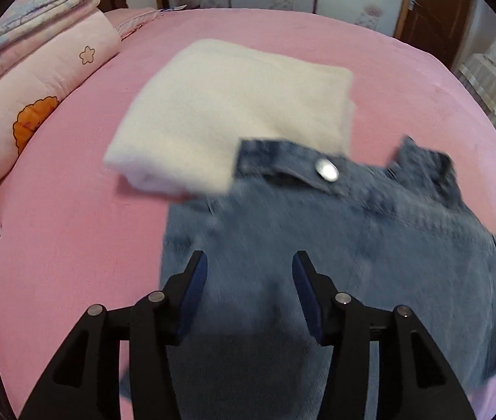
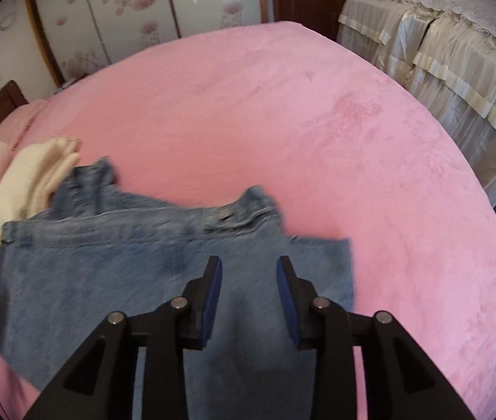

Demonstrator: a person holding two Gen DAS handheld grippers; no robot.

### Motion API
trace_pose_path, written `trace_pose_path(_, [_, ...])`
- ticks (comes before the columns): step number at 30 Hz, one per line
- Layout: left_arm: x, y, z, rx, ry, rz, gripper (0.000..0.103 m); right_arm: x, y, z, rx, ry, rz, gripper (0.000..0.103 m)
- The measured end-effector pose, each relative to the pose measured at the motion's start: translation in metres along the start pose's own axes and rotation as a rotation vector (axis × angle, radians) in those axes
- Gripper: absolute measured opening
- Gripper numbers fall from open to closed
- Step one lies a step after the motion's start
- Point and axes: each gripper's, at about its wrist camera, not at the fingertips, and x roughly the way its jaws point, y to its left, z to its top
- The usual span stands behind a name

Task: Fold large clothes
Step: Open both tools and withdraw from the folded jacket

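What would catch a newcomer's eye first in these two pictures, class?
Probably the blue jeans, folded on the pink bed right under both cameras, their metal button shining at the waistband. Next, the folded cream garment just beyond them, its near edge under the waistband. Both the left gripper and right gripper hang open above the denim.

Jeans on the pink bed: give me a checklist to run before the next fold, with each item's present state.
1. Left gripper open, nothing pinched: ok.
2. Right gripper open, nothing pinched: ok.
3. Jeans lying on the bed, folded at least once: ok.
4. Jeans clear of the cream folded cloth: not ok, the waistband corner with the metal button overlaps its edge.
5. Jeans flat and wrinkle-free: cannot tell, both views are motion-blurred.
6. Free bed space to the right of the jeans: ok.
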Motion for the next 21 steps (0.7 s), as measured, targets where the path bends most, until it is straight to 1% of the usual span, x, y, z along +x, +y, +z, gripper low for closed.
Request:
trace_pose_path(1, [-0.005, -0.006, -0.011, 0.007, 0.000, -0.012, 0.054, -0.007, 0.021, -0.014, -0.028, -0.001, 0.027, 0.034])
trace_pose_path(2, [-0.012, -0.018, -0.029, 0.017, 0.002, -0.023, 0.057, -0.010, 0.038, -0.024, -0.049, 0.004, 0.048, 0.034])
trace_pose_path(3, [-0.015, -0.027, -0.040, 0.023, 0.004, -0.023, 0.057, -0.012, 0.055, -0.035, -0.076, 0.007, 0.071, 0.034])
trace_pose_path(4, [-0.017, -0.036, -0.053, 0.027, 0.008, -0.019, 0.058, -0.011, 0.082, -0.050, -0.121, 0.015, 0.095, 0.034])
trace_pose_path(5, [-0.018, -0.042, -0.063, 0.031, 0.011, -0.016, 0.059, -0.009, 0.098, -0.057, -0.146, 0.024, 0.113, 0.034])
trace_pose_path(7, [-0.012, -0.053, -0.082, 0.036, 0.043, 0.009, 0.059, 0.000, 0.132, -0.077, -0.180, 0.052, 0.173, 0.034])
trace_pose_path(9, [-0.001, -0.055, -0.097, 0.045, 0.071, 0.048, 0.059, 0.009, 0.149, -0.090, -0.197, 0.062, 0.180, 0.034])
trace_pose_path(10, [0.000, -0.056, -0.103, 0.050, 0.068, 0.060, 0.062, 0.016, 0.154, -0.096, -0.208, 0.072, 0.171, 0.034])
trace_pose_path(11, [0.002, -0.051, -0.105, 0.052, 0.059, 0.060, 0.070, 0.022, 0.152, -0.100, -0.214, 0.077, 0.155, 0.034])
trace_pose_path(12, [0.002, -0.047, -0.108, 0.052, 0.052, 0.068, 0.072, 0.025, 0.148, -0.103, -0.213, 0.078, 0.147, 0.033])
trace_pose_path(14, [0.002, -0.035, -0.108, 0.051, 0.045, 0.082, 0.074, 0.024, 0.126, -0.104, -0.201, 0.058, 0.141, 0.032])
trace_pose_path(15, [0.002, -0.027, -0.109, 0.048, 0.041, 0.096, 0.074, 0.021, 0.114, -0.105, -0.211, 0.046, 0.116, 0.032])
trace_pose_path(16, [0.002, -0.021, -0.110, 0.043, 0.039, 0.105, 0.076, 0.017, 0.103, -0.107, -0.224, 0.036, 0.087, 0.031])
trace_pose_path(17, [0.001, -0.013, -0.110, 0.034, 0.041, 0.093, 0.078, 0.015, 0.092, -0.106, -0.230, 0.030, 0.048, 0.033])
trace_pose_path(18, [0.001, -0.004, -0.112, 0.016, 0.043, 0.099, 0.078, 0.013, 0.078, -0.107, -0.224, 0.022, 0.017, 0.036])
trace_pose_path(19, [0.002, 0.005, -0.113, -0.002, 0.046, 0.129, 0.078, 0.012, 0.054, -0.105, -0.195, 0.027, -0.039, 0.037])
trace_pose_path(20, [0.003, 0.012, -0.114, -0.014, 0.052, 0.142, 0.077, 0.013, 0.038, -0.104, -0.175, 0.037, -0.080, 0.037])
trace_pose_path(21, [0.004, 0.020, -0.116, -0.034, 0.060, 0.120, 0.077, 0.012, 0.021, -0.103, -0.150, 0.044, -0.112, 0.039])
